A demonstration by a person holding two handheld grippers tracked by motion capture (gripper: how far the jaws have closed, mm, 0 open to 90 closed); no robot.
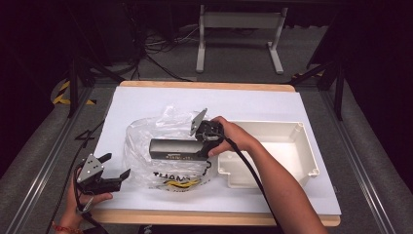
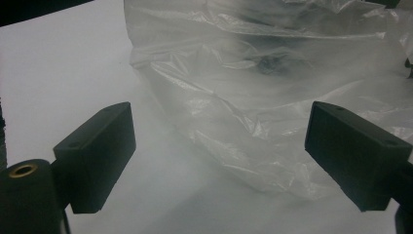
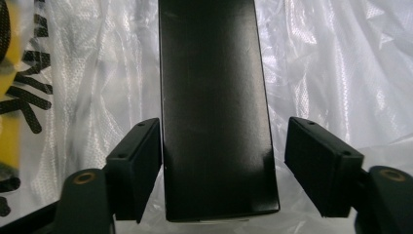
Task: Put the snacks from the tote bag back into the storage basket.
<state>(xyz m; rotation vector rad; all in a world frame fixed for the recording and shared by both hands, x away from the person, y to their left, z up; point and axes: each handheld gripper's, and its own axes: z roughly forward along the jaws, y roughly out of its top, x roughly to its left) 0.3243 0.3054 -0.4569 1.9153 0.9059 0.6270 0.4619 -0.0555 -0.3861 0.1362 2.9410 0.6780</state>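
A long black box (image 1: 174,148) lies across a crumpled clear plastic bag (image 1: 142,130) with yellow and black print, at the table's middle. My right gripper (image 1: 204,142) is at the box's right end, open. In the right gripper view the box (image 3: 214,107) sits between the jaws, the left one against its side and the right one a small gap away, with the bag (image 3: 336,73) beneath. My left gripper (image 1: 116,165) is open and holds nothing near the front left corner. Its view shows the bag (image 2: 253,87) just ahead of the left gripper (image 2: 221,127).
A white plastic tray (image 1: 308,146) stands to the right of the bag, close to the person's right hand. White paper (image 1: 146,100) covers the wooden tabletop. Cables and a table frame (image 1: 238,22) are on the floor beyond the far edge.
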